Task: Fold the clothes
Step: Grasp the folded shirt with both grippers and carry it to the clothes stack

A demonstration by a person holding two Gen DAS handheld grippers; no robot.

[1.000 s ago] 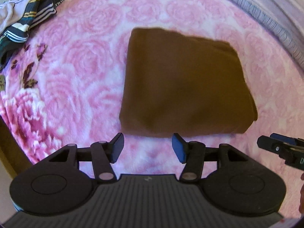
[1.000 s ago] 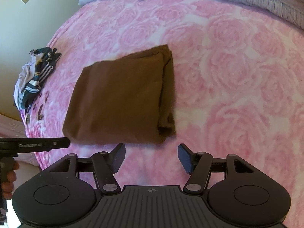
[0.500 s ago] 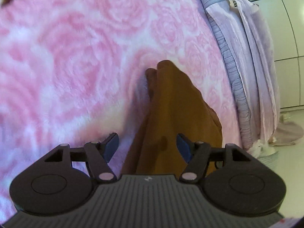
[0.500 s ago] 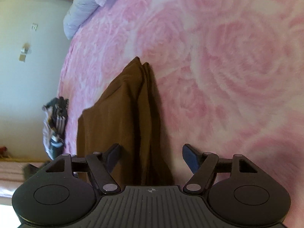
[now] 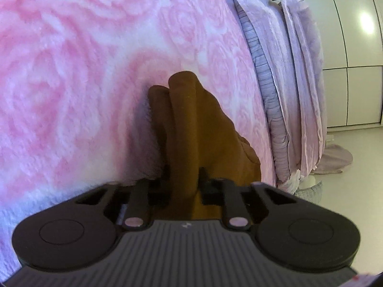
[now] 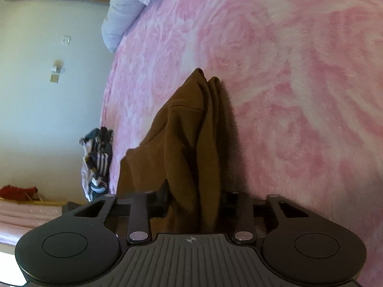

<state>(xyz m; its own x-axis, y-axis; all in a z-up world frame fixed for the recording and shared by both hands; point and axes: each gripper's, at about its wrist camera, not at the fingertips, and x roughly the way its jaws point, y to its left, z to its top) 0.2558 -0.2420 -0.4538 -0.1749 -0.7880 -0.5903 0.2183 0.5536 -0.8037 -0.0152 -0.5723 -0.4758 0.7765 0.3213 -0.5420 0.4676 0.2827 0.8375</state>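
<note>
Right wrist only: striped clothes (image 6: 99,160).

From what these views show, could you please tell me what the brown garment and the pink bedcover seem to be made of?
Brown garment: seemingly a soft matte knit, perhaps fleece or cotton jersey; it bunches in thick rounded folds with a stitched seam. Pink bedcover: probably plush fleece; its rose-patterned surface looks fuzzy, without sheen.

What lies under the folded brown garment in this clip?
The pink rose-patterned blanket shows all around the brown garment, so it lies on that. The patch directly beneath is covered, as are the layers inside the fold.
</note>
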